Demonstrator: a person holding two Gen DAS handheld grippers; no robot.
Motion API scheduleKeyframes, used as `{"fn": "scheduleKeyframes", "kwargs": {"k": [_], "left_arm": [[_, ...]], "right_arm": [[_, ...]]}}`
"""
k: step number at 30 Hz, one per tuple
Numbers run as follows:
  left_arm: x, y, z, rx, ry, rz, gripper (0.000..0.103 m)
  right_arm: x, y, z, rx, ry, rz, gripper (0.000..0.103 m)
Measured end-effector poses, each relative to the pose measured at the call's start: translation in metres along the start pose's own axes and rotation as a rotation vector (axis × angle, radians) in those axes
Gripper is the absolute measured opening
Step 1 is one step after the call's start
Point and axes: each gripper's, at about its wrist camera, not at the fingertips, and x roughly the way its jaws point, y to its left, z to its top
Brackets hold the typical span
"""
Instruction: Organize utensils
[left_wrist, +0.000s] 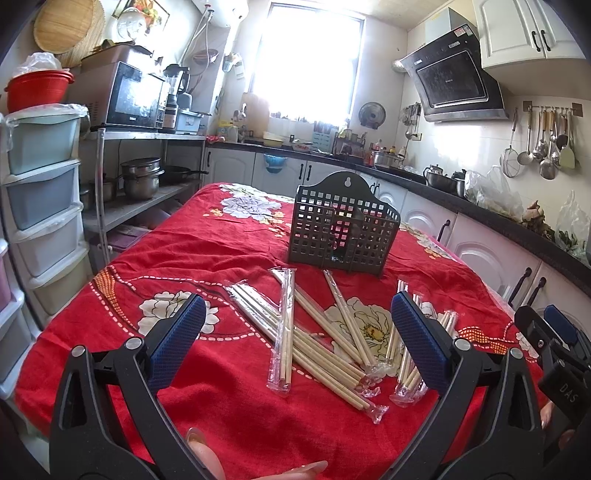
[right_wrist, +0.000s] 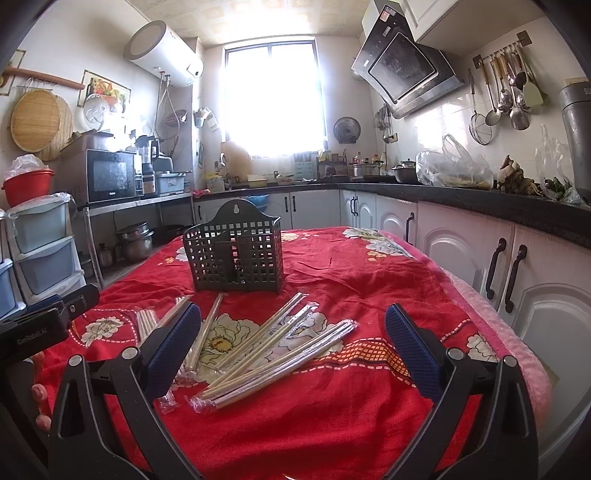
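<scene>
Several pairs of wooden chopsticks in clear plastic sleeves (left_wrist: 317, 339) (right_wrist: 273, 350) lie scattered on a red flowered tablecloth (left_wrist: 221, 251) (right_wrist: 351, 280). Behind them stands an upright black perforated utensil holder (left_wrist: 341, 229) (right_wrist: 234, 254), with nothing seen in it. My left gripper (left_wrist: 295, 332) hovers open above the near ends of the chopsticks, nothing between its blue pads. My right gripper (right_wrist: 291, 339) is open too, over the right side of the pile and holding nothing. In the left wrist view the right gripper (left_wrist: 554, 336) shows at the right edge.
White base cabinets (right_wrist: 517, 266) and a dark counter (right_wrist: 480, 199) run close along the table's right side. A metal shelf with pots (left_wrist: 144, 177) and plastic drawers (left_wrist: 40, 192) stand to the left. A person's fingers (left_wrist: 207, 458) show at the bottom edge.
</scene>
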Motion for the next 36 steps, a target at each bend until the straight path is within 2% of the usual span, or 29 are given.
{"fn": "scheduleKeyframes", "kwargs": {"k": [10,15,23,31,36], "left_arm": [[0.009,0.018,0.007,-0.046,0.026,0.033,0.093],[0.017,0.034,0.015,-0.086,0.054,0.007,0.093],[0.038,0.039,0.036,-0.058,0.102,-0.021,0.093],[0.089,0.024,0.043,0.049,0.252,-0.002,0.093],[0.116,0.021,0.045,0.066,0.315,-0.032,0.093]], "right_arm": [[0.025,0.007,0.005,-0.05,0.075,0.06,0.097],[0.042,0.015,0.014,-0.09,0.132,0.098,0.097],[0.075,0.017,0.027,-0.094,0.215,0.126,0.097],[0.113,0.01,0.039,-0.09,0.304,0.117,0.097],[0.133,0.004,0.041,-0.096,0.344,0.102,0.097]]}}
